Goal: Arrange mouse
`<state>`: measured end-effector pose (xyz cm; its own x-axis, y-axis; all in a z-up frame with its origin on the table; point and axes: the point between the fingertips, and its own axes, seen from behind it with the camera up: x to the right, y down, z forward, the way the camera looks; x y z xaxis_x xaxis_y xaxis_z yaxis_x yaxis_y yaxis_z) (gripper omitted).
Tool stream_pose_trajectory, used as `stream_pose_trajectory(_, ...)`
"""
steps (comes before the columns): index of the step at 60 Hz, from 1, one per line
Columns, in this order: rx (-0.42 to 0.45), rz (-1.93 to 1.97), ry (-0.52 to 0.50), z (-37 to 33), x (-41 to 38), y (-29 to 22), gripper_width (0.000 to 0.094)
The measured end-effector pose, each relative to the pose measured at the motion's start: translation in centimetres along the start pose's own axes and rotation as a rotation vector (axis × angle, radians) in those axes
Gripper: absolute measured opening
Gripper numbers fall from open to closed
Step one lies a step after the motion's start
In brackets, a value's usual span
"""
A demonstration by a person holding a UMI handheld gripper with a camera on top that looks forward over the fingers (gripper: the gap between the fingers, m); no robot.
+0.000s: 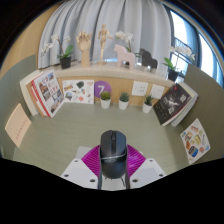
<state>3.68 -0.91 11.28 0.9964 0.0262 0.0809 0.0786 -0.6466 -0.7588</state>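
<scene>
A black computer mouse (111,148) with a scroll wheel sits between my two fingers, its nose pointing away from me. My gripper (111,160) is shut on the mouse, with the pink pads (91,160) pressing on its left and right sides. The mouse's rear end is hidden between the fingers. It is over the near part of a pale green desk (70,125). I cannot tell whether it touches the desk.
Beyond the mouse, three small potted plants (124,101) stand in front of a wooden shelf (110,70). Books and magazines (46,92) lean at the left, more (172,102) at the right. A purple card (100,89) stands at the back. Orchids and a wooden figure stand on the shelf.
</scene>
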Motion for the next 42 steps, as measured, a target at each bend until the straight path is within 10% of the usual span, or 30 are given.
stream_pose_trajectory(26,-0.195,0.079,-0.064,4.6,-1.7,12.4,0.0372)
stream_pose_trajectory(38,-0.198,0.083,-0.045,5.0,-1.6,12.5,0.0486)
stream_pose_trajectory(42,-0.222,0.072,0.006,4.4,-0.5,12.7,0.066)
